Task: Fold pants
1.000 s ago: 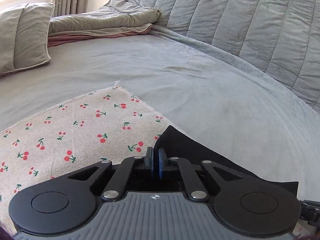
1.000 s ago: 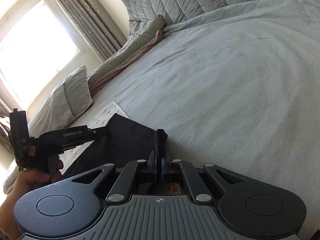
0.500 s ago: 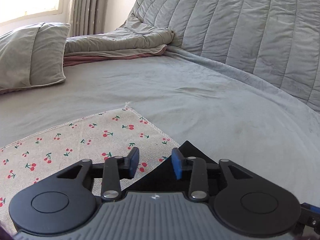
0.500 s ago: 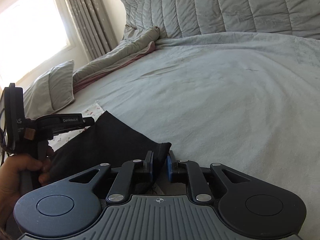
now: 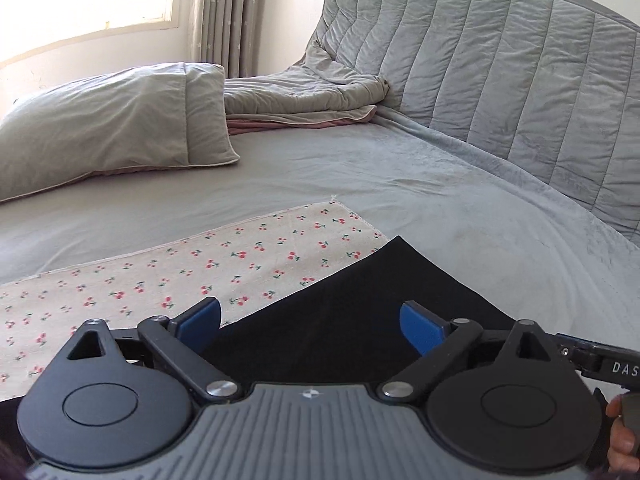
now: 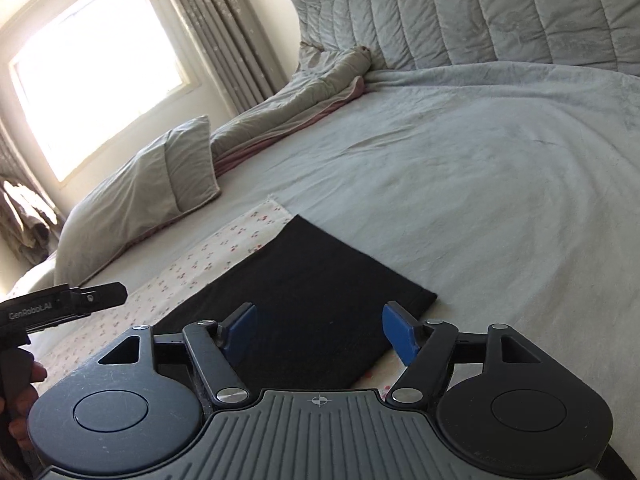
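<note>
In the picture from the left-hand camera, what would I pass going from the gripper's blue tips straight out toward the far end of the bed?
left gripper, jaws opening → black pants → cherry-print cloth → grey bed sheet → crumpled quilt → curtain

Left gripper (image 5: 311, 325) and right gripper (image 6: 320, 330), fingers opening, nothing clamped.
</note>
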